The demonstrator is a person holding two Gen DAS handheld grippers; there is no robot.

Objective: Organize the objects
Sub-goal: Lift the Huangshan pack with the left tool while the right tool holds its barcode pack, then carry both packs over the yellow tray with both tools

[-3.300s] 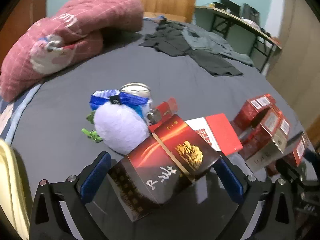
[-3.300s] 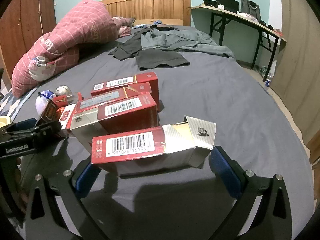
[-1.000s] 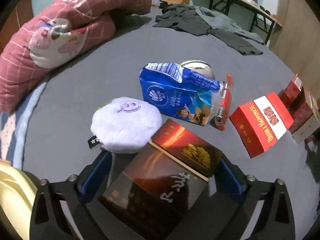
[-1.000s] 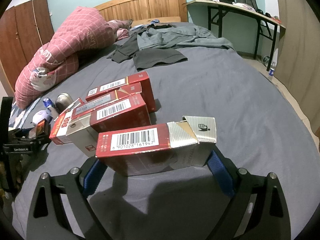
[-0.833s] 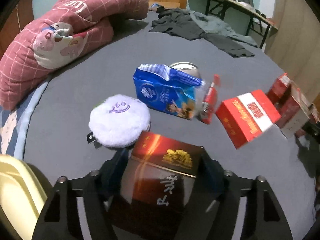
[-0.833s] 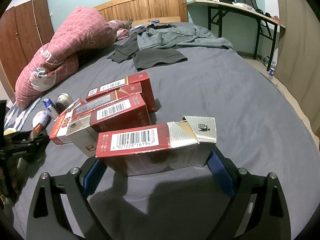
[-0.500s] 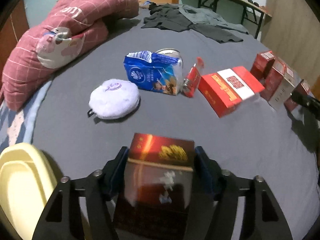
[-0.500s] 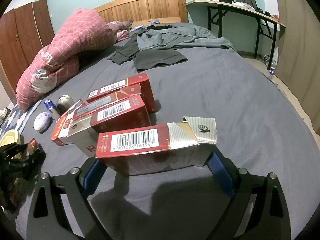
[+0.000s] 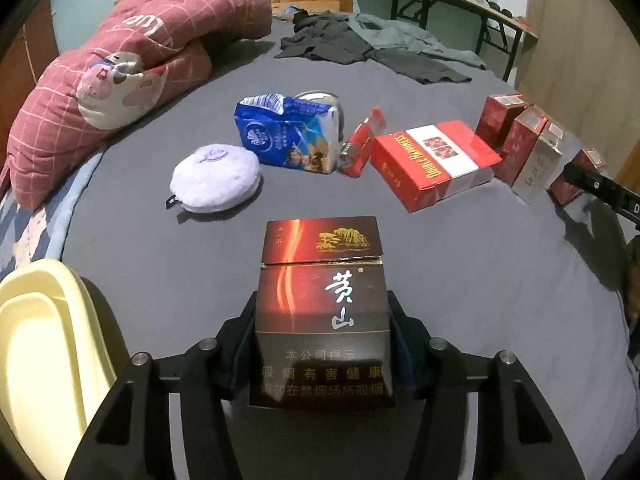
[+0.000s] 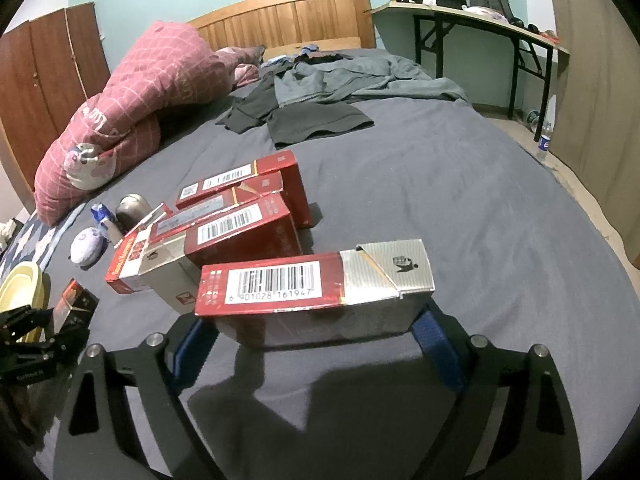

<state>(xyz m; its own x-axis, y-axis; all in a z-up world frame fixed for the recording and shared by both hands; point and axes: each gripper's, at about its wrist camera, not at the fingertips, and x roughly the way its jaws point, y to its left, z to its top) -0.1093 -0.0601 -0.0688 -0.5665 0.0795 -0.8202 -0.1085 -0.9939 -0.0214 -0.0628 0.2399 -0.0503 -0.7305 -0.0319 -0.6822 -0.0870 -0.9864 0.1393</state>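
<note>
The left gripper [image 9: 322, 340] jaws are closing on the dark red cigarette pack [image 9: 322, 304], held above the bed [image 9: 160, 256]. The right gripper [image 10: 316, 344] jaws are closing around the red-and-silver cigarette pack [image 10: 316, 288] on the bed; a skewed squeeze could crush its open lid.

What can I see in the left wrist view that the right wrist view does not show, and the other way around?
Only the left wrist view shows the front of the dark brown cigarette pack, between the closing left gripper pads. Only the right wrist view shows the wooden headboard, the brown wardrobe and the barcoded red-and-silver pack inside the closing right gripper. Both show the round lilac pouch and the pink checked quilt.
</note>
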